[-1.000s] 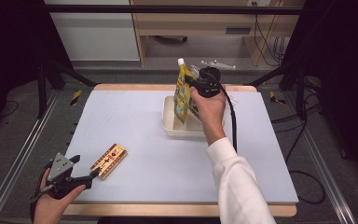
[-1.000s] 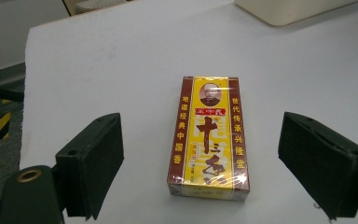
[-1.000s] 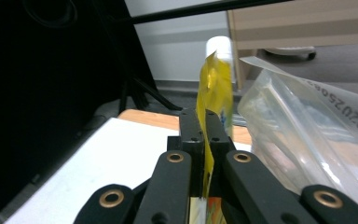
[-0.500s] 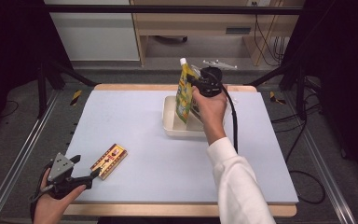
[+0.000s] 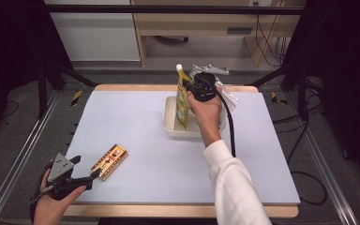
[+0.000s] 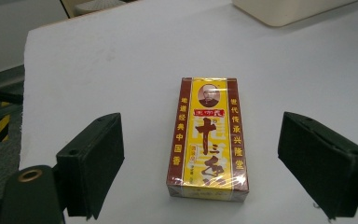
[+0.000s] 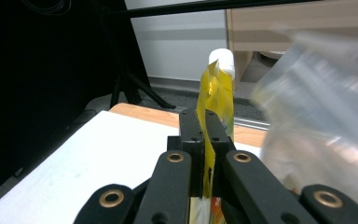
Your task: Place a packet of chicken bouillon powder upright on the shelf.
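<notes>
The right hand-held gripper (image 7: 205, 140) is clenched on a yellow spouted pouch (image 7: 216, 100) above the cream tray (image 5: 171, 123), while the left hand-held gripper (image 6: 205, 163) stands released around a seasoning box (image 6: 208, 137).

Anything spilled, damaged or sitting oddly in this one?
Nothing spilled or broken. The yellow spouted pouch is upright above the cream tray, pinched in the right claw. A crinkled clear plastic bag sits beside it. The red-and-yellow box lies flat between the open left claw.
</notes>
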`<state>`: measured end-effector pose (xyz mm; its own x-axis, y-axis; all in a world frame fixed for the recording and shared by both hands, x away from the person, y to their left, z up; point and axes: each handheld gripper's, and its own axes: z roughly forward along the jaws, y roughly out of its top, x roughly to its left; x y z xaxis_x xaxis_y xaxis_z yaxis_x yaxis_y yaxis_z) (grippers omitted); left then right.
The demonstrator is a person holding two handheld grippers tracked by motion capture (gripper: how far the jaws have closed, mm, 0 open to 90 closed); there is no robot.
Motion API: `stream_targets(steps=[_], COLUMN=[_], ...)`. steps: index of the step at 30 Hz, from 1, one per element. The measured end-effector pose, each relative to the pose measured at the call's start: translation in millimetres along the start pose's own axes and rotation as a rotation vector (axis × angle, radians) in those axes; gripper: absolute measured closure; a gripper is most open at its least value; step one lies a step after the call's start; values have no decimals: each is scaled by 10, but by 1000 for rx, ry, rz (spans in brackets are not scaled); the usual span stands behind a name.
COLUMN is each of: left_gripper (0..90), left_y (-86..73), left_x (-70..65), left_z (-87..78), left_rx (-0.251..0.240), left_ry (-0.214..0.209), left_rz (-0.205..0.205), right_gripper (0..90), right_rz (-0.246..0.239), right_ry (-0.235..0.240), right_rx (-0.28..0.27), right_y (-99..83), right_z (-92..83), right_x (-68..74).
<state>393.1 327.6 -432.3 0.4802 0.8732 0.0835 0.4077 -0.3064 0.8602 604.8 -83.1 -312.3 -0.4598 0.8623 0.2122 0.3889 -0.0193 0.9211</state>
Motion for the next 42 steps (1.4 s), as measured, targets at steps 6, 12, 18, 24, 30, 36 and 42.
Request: stream_targets(steps=[6, 12, 18, 24, 30, 36, 42], left_gripper=[142, 142, 142, 142, 142, 142, 141], left_y=[0, 0, 3, 1, 3, 2, 4], left_x=[-1, -2, -12, -13, -23, -18, -34], left_z=[3, 6, 10, 15, 19, 20, 33], left_rx=[1, 2, 5, 9, 10, 12, 20], left_ry=[0, -1, -1, -3, -2, -4, -8], left_rz=[1, 3, 11, 11, 15, 16, 23], right_gripper=[900, 900, 900, 900, 900, 900, 900], right_rz=[-1, -47, -92, -108, -151, -182, -153], right_ry=[14, 18, 14, 20, 7, -5, 5], right_rx=[-28, -78, -128, -175, -175, -175, -166], right_y=[-68, -81, -163, -262, -226, -317, -416], right_z=[58, 31, -8, -36, -42, -9, -14], right_x=[-71, -42, -10, -19, 0, 7, -1])
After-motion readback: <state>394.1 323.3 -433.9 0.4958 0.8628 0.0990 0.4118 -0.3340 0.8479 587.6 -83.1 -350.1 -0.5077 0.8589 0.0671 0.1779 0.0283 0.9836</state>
